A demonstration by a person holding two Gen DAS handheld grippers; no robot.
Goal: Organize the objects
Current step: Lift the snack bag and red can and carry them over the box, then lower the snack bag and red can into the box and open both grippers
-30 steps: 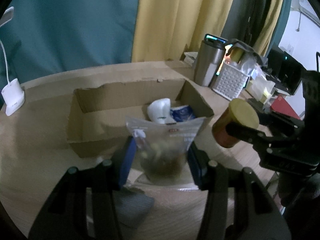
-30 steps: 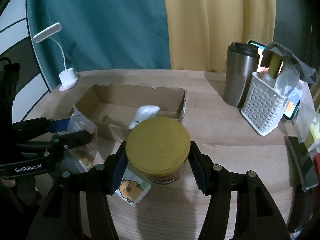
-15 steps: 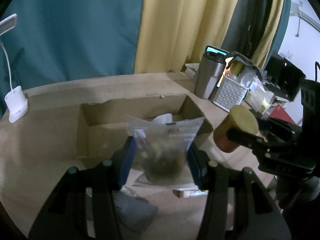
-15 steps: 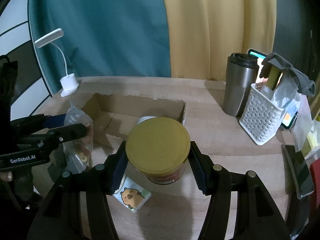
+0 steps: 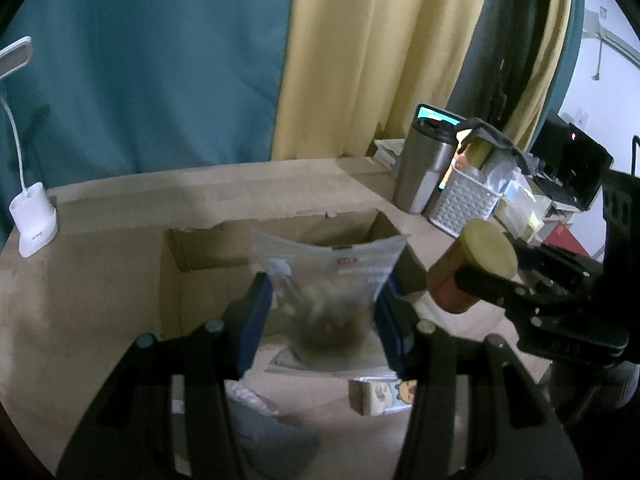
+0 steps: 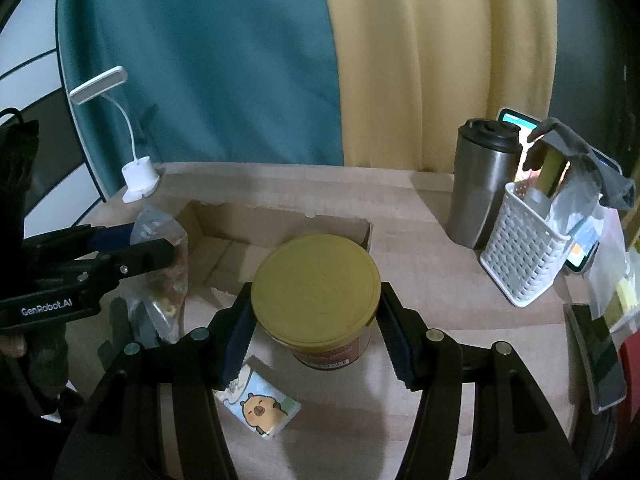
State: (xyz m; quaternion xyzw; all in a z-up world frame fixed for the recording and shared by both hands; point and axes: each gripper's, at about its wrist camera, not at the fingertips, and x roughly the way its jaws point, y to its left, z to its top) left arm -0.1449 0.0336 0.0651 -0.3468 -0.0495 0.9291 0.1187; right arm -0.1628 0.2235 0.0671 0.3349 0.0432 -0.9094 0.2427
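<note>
A white desk lamp (image 6: pixel 136 176) stands at the table's (image 6: pixel 420 280) far left; a steel tumbler (image 6: pixel 478 184) touches a white basket (image 6: pixel 520 256).

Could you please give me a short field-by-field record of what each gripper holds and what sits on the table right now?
left gripper: shut on the clear snack bag, held above the table
right gripper: shut on the yellow-lidded can, lifted
cardboard box: open-topped, beyond both grippers
capybara packet: flat on the wooden table, below the can
steel tumbler: upright, beside the white basket
desk lamp: at the table's far left
</note>
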